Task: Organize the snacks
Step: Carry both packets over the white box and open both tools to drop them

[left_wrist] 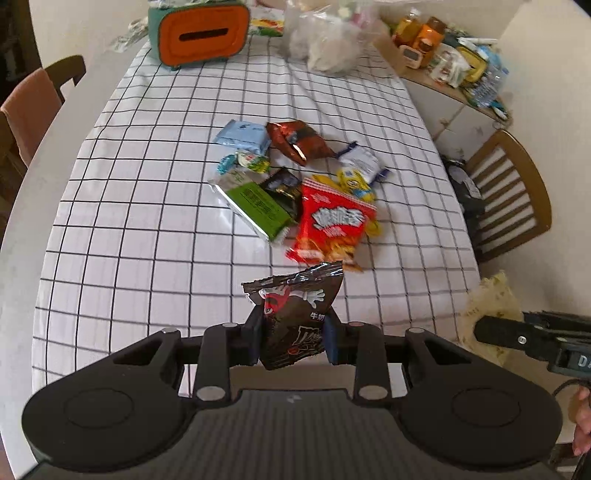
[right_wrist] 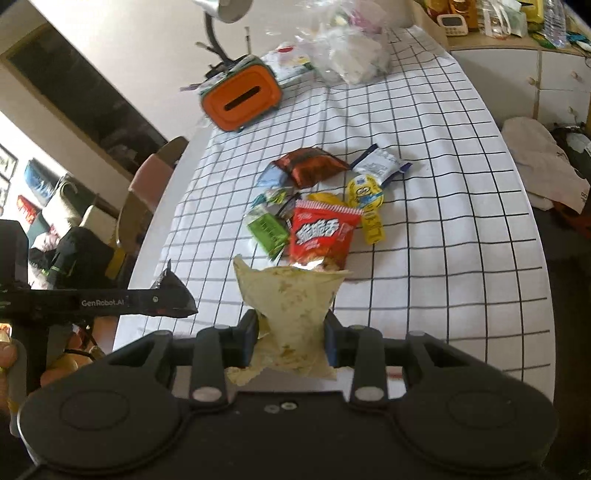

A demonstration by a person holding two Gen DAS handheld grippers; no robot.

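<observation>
My left gripper (left_wrist: 292,338) is shut on a dark brown candy packet (left_wrist: 295,306) with a red cartoon figure, held above the near edge of the table. My right gripper (right_wrist: 291,339) is shut on a pale yellow snack bag (right_wrist: 290,306), also lifted over the table's near side. On the checked tablecloth (left_wrist: 147,206) lies a pile of snacks: a red chip bag (left_wrist: 330,225), a green packet (left_wrist: 258,208), a reddish-brown bag (left_wrist: 295,142), a light blue pack (left_wrist: 242,134), a yellow cartoon pouch (right_wrist: 365,201) and a white-blue sachet (right_wrist: 380,164). The left gripper with its dark packet (right_wrist: 173,293) shows at the right wrist view's left edge.
An orange and green tissue box (left_wrist: 201,33) and a crumpled clear plastic bag (left_wrist: 328,40) stand at the table's far end. A cluttered cabinet (left_wrist: 443,55) and a wooden chair (left_wrist: 509,195) are on the right. Another chair (left_wrist: 44,96) stands at the left. A lamp (right_wrist: 225,22) rises behind the box.
</observation>
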